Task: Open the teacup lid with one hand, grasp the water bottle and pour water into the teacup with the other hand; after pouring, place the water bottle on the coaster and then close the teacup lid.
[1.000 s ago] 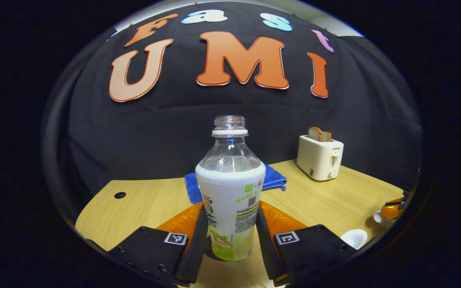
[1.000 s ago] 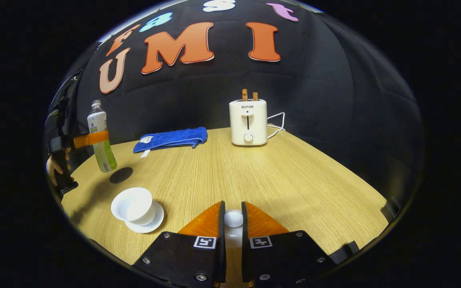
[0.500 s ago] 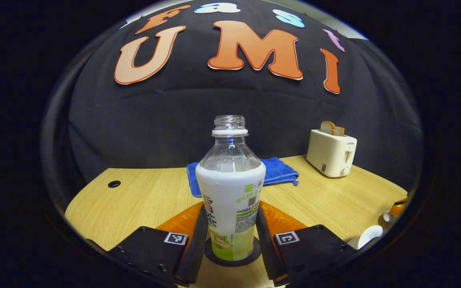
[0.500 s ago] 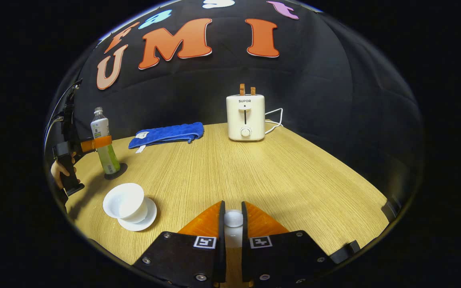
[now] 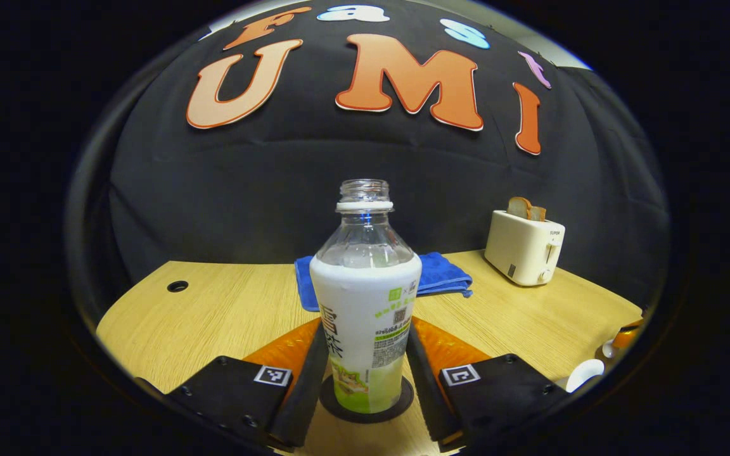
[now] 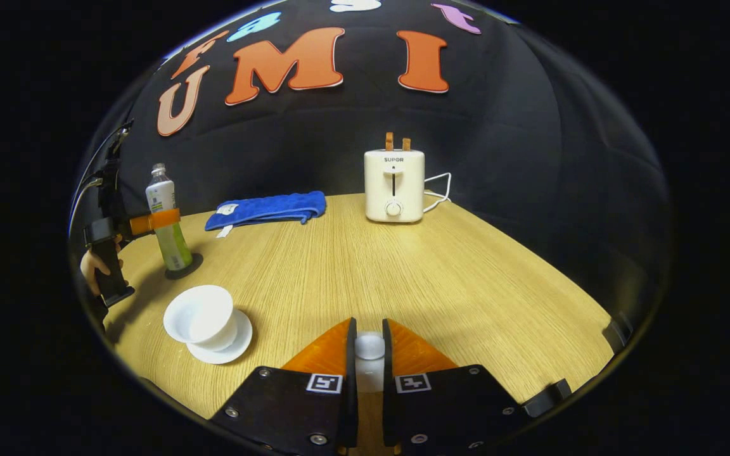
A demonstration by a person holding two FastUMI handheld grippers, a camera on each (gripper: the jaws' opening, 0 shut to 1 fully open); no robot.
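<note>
Left gripper (image 5: 365, 373) fingers clamped on water bottle (image 5: 365, 316) standing on coaster (image 5: 366, 405); right gripper (image 6: 369, 367) fingers clamped on teacup lid (image 6: 369, 347)

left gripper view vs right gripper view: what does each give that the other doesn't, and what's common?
Left gripper view: close-up of the uncapped water bottle, gripped by the left gripper, standing on the coaster; a cable hole in the table.
Right gripper view: the teacup lid pinched in the right gripper; the hand holding the left gripper; the toaster cord; the whole open teacup on its saucer.
Both: bottle, coaster, teacup, blue towel, toaster, table.
</note>
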